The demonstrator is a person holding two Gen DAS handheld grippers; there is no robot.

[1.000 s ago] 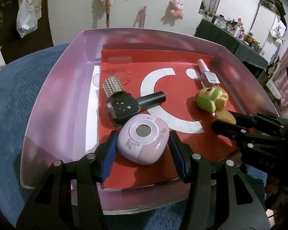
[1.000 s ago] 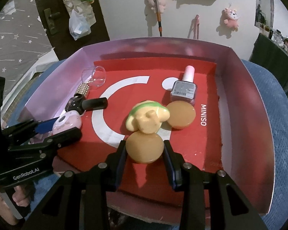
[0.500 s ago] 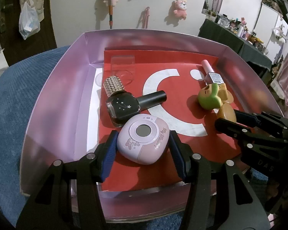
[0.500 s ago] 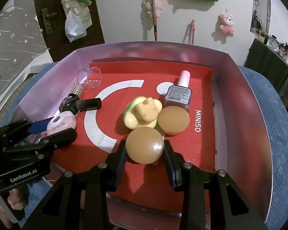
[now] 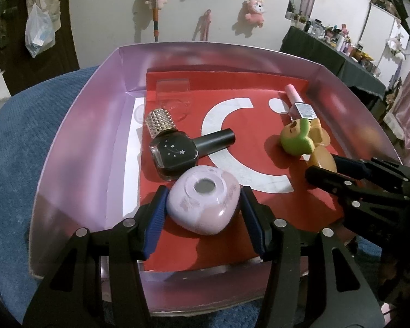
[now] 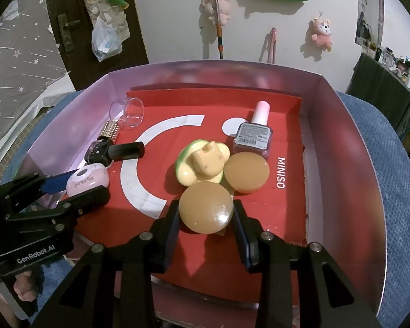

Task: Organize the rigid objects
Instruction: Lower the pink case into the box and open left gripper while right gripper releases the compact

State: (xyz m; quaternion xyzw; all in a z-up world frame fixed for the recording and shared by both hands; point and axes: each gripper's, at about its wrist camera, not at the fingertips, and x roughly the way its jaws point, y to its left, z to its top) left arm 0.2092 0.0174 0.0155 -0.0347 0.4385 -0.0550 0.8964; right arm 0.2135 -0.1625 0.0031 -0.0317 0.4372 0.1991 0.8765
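Clenching a pink case (image 5: 203,203), the left gripper (image 5: 202,205) sits left of the avocado toy (image 6: 202,165); right gripper (image 6: 206,213) jaws grasp a tan disc (image 6: 205,207).

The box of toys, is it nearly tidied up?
Hard to say what's finished: everything lies in the box. In hand: the left gripper is shut on the pink case, the right gripper on a tan disc. Still loose: the black bottle, pink bottle, green toy, other disc.
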